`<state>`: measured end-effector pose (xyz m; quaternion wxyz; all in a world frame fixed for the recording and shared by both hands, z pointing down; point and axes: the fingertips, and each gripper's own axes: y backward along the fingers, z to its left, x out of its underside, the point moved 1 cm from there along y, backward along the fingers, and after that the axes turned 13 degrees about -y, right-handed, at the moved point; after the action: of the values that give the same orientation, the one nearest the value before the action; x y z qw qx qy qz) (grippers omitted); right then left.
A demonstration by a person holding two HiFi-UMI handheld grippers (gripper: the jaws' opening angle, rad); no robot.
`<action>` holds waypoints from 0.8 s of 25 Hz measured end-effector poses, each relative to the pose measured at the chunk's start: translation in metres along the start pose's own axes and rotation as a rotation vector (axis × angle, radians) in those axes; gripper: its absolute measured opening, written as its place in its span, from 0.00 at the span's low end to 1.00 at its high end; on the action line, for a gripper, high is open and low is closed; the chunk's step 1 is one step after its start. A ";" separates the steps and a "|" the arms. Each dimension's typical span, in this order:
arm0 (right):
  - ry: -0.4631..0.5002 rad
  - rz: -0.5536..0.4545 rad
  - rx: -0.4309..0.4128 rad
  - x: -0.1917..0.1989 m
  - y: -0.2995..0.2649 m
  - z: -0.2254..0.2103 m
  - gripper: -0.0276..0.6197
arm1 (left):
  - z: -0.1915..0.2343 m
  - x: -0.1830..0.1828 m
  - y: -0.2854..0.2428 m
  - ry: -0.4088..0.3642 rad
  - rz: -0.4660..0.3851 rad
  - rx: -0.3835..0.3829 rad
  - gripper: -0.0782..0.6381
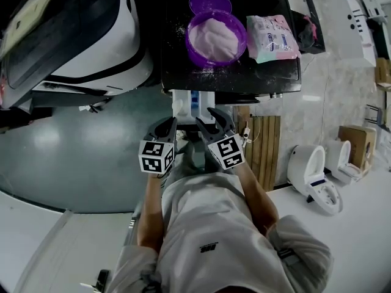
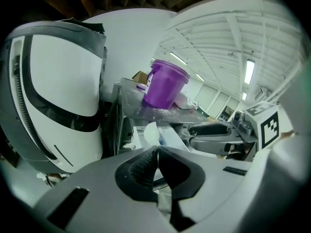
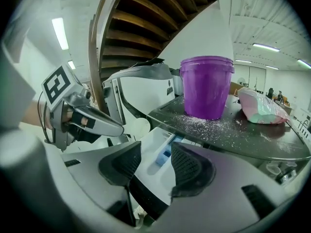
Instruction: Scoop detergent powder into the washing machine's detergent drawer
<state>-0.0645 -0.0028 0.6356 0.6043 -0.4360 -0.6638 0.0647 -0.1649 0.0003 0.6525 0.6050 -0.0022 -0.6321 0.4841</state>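
Note:
A purple bucket full of white powder stands on the washing machine's black top, its lid behind it. The white detergent drawer is pulled out below the top's front edge. Both grippers hover just in front of the drawer. My left gripper is shut with nothing held. My right gripper is open and empty, and the drawer's blue insert shows between its jaws.
A pink and green detergent bag lies right of the bucket, with spilled powder on the top. A second white machine stands at left. A wooden pallet and toilets are on the right.

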 end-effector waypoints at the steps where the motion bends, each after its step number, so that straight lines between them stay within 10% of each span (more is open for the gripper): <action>1: -0.001 -0.001 0.001 0.000 0.000 0.000 0.34 | -0.001 0.001 -0.002 -0.024 0.013 -0.010 0.13; 20: -0.016 0.012 0.003 0.007 0.004 -0.004 0.34 | -0.010 0.023 -0.022 -0.435 0.213 -0.171 0.13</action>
<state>-0.0587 0.0025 0.6392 0.5991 -0.4383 -0.6661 0.0729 -0.1505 0.0089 0.6816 0.3980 -0.0158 -0.7822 0.4790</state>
